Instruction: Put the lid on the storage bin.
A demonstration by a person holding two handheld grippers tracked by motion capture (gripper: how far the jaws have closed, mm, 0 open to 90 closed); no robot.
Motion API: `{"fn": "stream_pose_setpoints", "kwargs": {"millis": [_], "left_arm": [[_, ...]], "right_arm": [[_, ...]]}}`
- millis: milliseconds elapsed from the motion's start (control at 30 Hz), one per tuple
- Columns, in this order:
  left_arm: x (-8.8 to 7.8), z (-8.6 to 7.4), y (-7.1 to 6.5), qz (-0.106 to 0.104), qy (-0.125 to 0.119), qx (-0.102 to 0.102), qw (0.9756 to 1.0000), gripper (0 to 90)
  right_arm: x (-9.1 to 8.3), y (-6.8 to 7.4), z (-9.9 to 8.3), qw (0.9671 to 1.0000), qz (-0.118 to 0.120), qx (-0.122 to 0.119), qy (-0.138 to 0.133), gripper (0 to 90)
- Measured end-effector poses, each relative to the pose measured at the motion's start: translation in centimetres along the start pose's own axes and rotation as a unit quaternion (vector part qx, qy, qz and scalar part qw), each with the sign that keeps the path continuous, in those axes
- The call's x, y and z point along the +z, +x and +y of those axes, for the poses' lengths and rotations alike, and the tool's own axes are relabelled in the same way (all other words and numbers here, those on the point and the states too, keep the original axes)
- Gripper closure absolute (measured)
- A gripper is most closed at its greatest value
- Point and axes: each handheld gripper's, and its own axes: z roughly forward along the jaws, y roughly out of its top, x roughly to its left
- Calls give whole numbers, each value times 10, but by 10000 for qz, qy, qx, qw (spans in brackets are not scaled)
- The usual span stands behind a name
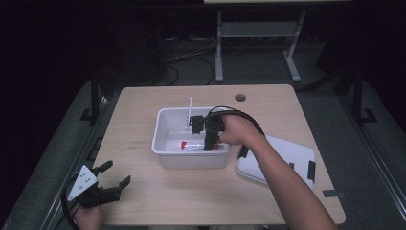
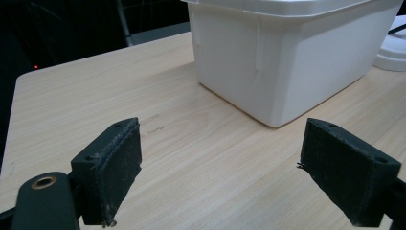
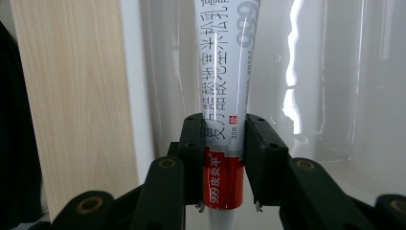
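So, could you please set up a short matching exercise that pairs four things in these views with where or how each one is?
Things:
1. tube
2. left gripper
3. lid
4. bin

Places or states:
A. lying flat on the table to the right of the bin
B. jaws open above bare tabletop
C. clamped between the right gripper's jaws
D. standing in the middle of the table, with the right gripper reaching into it

Pairs: 1-C, 2-B, 3-A, 4-D
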Motion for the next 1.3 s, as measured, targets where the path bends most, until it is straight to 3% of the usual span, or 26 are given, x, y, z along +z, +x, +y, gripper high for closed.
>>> {"fn": "stream_pose_setpoints", "kwargs": {"millis": [700, 1300], "left_arm": [[0, 0, 0, 11, -1, 5, 10000, 135], [0, 0, 0, 5, -13, 0, 10000, 135]], "right_arm": [[29, -12, -1, 9997, 207, 125, 42, 698], [30, -14, -2, 9996, 225, 191, 46, 697]]}}
